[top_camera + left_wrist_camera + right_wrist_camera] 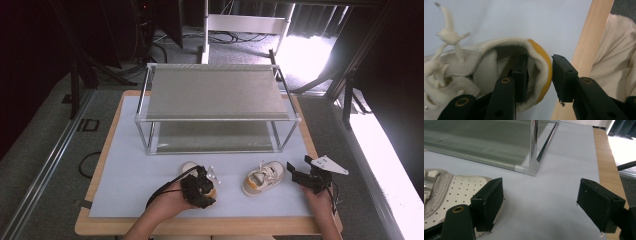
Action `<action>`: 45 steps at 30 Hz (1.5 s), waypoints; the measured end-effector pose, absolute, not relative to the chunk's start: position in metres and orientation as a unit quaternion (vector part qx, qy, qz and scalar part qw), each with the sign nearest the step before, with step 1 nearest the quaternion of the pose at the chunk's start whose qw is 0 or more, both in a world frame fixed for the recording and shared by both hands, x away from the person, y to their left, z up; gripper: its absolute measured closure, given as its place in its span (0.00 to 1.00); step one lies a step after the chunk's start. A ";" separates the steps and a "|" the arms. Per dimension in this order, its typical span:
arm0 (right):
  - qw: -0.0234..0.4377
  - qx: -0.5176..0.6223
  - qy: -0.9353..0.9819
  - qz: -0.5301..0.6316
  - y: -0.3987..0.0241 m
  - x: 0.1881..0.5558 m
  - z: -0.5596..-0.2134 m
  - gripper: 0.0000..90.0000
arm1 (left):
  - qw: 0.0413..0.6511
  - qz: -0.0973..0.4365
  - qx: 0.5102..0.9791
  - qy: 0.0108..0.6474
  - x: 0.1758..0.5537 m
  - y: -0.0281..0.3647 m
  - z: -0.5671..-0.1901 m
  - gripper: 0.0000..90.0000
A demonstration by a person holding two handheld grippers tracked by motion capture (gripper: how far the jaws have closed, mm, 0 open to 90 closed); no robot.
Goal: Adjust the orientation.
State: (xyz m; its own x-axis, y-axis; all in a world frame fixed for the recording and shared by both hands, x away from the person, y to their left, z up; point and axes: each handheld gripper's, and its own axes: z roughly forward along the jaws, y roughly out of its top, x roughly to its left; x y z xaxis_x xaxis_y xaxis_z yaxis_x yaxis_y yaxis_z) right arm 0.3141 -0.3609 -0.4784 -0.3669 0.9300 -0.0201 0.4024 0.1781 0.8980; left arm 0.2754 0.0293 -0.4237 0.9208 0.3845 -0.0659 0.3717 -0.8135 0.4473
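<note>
- High view: the left gripper (200, 186) sits on the left shoe (192, 171), in front of the two-tier rack (216, 90); the right shoe (262, 178) lies just right of it, the right gripper (299, 175) beside that.
- Left gripper view: jaws clamp the left shoe's (499, 62) heel collar, one inside, one outside.
- Right gripper view: jaws spread wide, holding nothing, the right shoe's (454, 192) toe near the rack's corner post (533, 145).

We're looking at a lab or recording studio: dark curtains (30, 60) all round, metal frame posts (75, 85), cables (225, 36) across the grey floor (40, 135), one lone table (107, 145).
</note>
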 end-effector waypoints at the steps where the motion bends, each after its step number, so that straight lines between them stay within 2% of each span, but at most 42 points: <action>1: 0.305 0.473 0.704 0.433 -0.361 0.314 -0.478 0.23 | 0.231 0.009 0.953 0.193 0.275 0.029 -0.424 0.76; 6: 0.304 0.473 0.704 0.433 -0.361 0.314 -0.478 0.23 | 0.227 0.019 0.958 0.171 0.273 0.027 -0.423 0.82; 15: 0.305 0.472 0.705 0.433 -0.361 0.314 -0.478 0.23 | 0.218 -0.010 0.974 0.062 0.283 0.034 -0.420 0.83; 20: 0.304 0.473 0.705 0.433 -0.361 0.314 -0.478 0.23 | 0.217 -0.019 0.976 -0.020 0.292 0.033 -0.419 0.82; 28: 0.303 0.472 0.705 0.434 -0.361 0.314 -0.478 0.23 | 0.201 -0.009 0.977 -0.076 0.303 0.040 -0.419 0.82; 31: 0.304 0.472 0.705 0.433 -0.361 0.314 -0.478 0.23 | 0.212 -0.011 0.974 -0.084 0.307 0.042 -0.420 0.82; 35: 0.304 0.472 0.705 0.433 -0.361 0.314 -0.478 0.23 | 0.218 -0.017 0.974 -0.064 0.311 0.046 -0.421 0.81; 37: 0.304 0.472 0.705 0.433 -0.361 0.314 -0.478 0.23 | 0.223 -0.012 0.973 -0.053 0.311 0.048 -0.422 0.78; 40: 0.303 0.472 0.706 0.432 -0.361 0.314 -0.478 0.23 | 0.228 0.003 0.973 -0.023 0.311 0.050 -0.422 0.64; 43: 0.308 0.473 0.705 0.429 -0.360 0.314 -0.478 0.23 | 0.232 0.010 0.973 -0.007 0.308 0.051 -0.423 0.61; 45: 0.309 0.474 0.704 0.429 -0.360 0.314 -0.478 0.22 | 0.227 0.011 0.973 0.026 0.306 0.050 -0.423 0.61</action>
State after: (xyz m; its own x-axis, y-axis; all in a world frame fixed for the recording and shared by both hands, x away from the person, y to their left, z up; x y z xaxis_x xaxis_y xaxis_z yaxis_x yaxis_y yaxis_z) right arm 0.3140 -0.3602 -0.4784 -0.3603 0.9324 -0.0289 0.4020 0.1832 0.8971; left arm 0.3063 0.0501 -0.4225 0.9984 0.0558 0.0101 0.0455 -0.8954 0.4429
